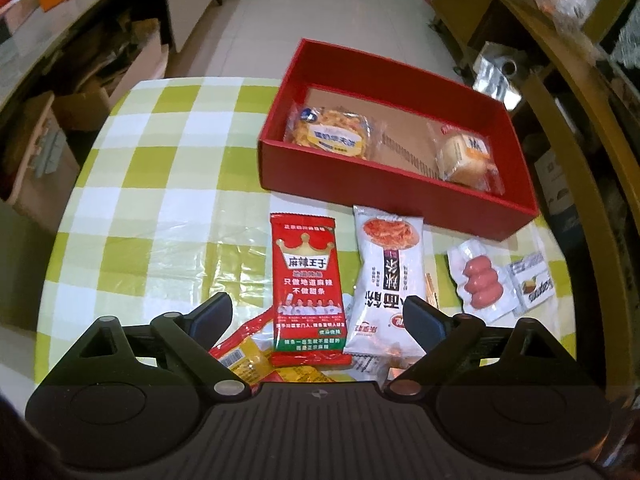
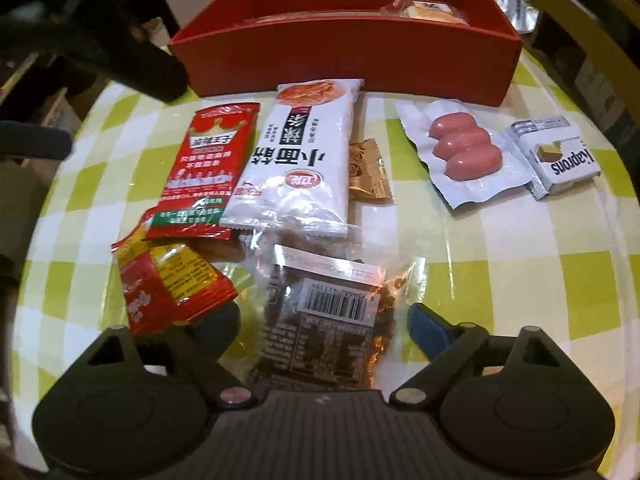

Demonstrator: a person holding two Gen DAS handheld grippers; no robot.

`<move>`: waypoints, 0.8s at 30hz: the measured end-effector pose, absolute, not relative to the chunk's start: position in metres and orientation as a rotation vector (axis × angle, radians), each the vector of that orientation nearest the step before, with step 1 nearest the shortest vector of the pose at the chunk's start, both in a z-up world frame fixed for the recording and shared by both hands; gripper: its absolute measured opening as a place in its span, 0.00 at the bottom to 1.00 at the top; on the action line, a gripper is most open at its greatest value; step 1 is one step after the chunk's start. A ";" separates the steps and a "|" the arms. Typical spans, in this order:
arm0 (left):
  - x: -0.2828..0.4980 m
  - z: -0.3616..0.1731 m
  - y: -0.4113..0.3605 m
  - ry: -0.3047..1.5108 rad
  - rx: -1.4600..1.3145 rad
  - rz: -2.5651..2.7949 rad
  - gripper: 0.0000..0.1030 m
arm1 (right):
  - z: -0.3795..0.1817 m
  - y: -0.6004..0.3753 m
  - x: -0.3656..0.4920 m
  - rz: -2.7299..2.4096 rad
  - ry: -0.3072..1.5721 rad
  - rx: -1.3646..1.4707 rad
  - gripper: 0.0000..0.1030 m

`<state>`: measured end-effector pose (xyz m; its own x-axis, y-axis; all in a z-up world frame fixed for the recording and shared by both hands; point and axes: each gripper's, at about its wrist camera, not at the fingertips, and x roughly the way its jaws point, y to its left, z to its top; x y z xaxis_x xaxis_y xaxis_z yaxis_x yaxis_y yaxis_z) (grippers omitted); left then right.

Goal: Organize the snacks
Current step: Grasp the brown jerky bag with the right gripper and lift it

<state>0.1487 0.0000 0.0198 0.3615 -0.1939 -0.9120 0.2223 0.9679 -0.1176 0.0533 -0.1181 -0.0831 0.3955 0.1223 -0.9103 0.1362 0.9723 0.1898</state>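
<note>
Inside, the red box (image 1: pixel 360 196) is holding a biscuit pack (image 1: pixel 332 132) left and a cake (image 1: pixel 464 156) right; both grippers (image 1: pixel 316 312) (image 2: pixel 324 320) are hovering with jaws open, gripping nothing.

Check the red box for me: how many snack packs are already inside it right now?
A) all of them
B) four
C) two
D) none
C: in the left wrist view the red box holds just a round pastry pack at one end and a small cake pack at the other; the red spicy strip pack and white noodle pack lie on the tablecloth in front of it.
</note>
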 end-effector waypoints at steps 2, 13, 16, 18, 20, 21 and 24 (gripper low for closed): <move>0.147 0.015 -0.008 1.172 0.066 -0.269 0.92 | -0.081 -0.120 0.051 0.007 1.167 0.240 0.90; 0.150 -0.015 -0.059 1.213 0.205 -0.252 0.92 | -0.067 -0.146 0.042 0.011 1.155 0.196 0.81; 0.154 -0.025 -0.072 1.225 0.231 -0.235 0.92 | -0.066 -0.156 0.041 -0.025 1.156 0.163 0.80; 0.158 -0.031 -0.078 1.232 0.237 -0.220 0.92 | -0.068 -0.164 0.041 -0.057 1.160 0.150 0.80; 0.162 -0.037 -0.082 1.249 0.224 -0.218 0.90 | -0.067 -0.174 0.041 -0.071 1.162 0.170 0.80; 0.163 -0.039 -0.084 1.256 0.217 -0.219 0.89 | -0.066 -0.177 0.040 -0.074 1.158 0.170 0.80; 0.167 -0.045 -0.091 1.265 0.209 -0.212 0.88 | -0.062 -0.185 0.040 -0.090 1.145 0.147 0.80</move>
<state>0.1666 -0.0913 -0.0446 0.2870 -0.0426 -0.9570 0.2713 0.9617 0.0386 0.0401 -0.1852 -0.0624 0.4111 0.0043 -0.9116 0.1459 0.9868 0.0704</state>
